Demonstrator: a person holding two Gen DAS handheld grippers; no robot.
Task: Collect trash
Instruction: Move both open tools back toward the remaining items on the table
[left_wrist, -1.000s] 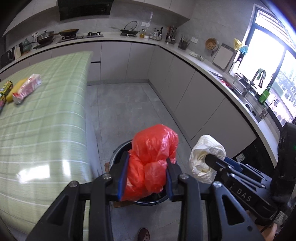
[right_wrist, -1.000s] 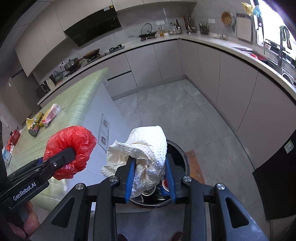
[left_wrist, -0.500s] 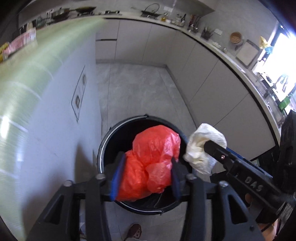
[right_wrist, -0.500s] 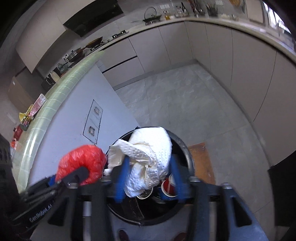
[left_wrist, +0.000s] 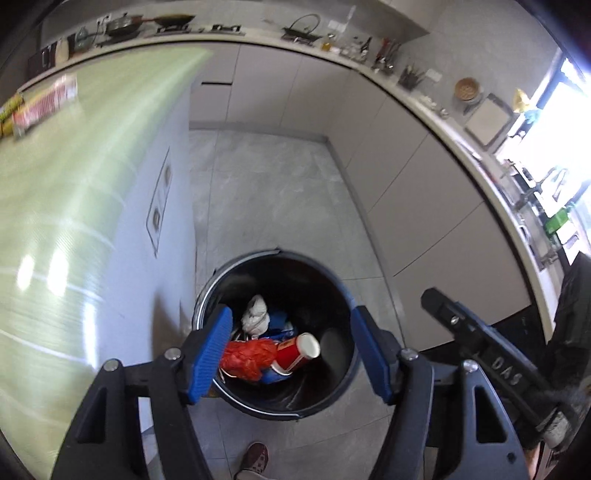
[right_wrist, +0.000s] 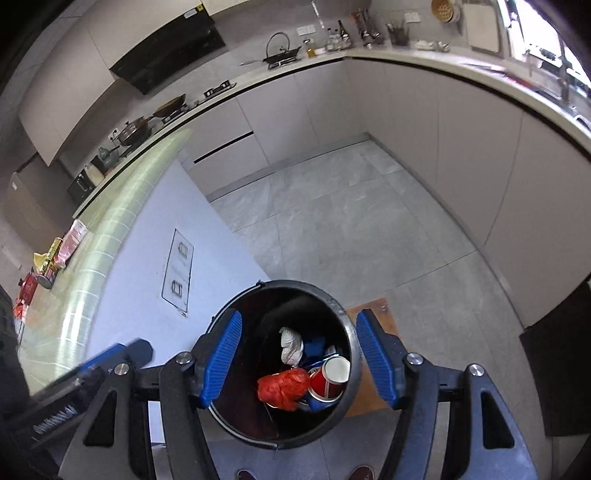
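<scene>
The green checked bench (left_wrist: 74, 206) is smeared by motion blur, so the red-and-white packet (left_wrist: 44, 107) on it cannot be read. Small items along the far grey kitchen counter (left_wrist: 369, 55) are too tiny to identify. A patterned shoe (left_wrist: 256, 456) is cut off by the lower edge.

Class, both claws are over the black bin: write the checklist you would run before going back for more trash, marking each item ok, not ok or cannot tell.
1. Red bag inside the bin: ok.
2. White paper wad inside the bin: ok.
3. Left claw empty, jaws opening: ok.
4. Right claw empty, jaws opening: ok.
5. Trash left on the green counter, such as the packets: not ok.
</scene>
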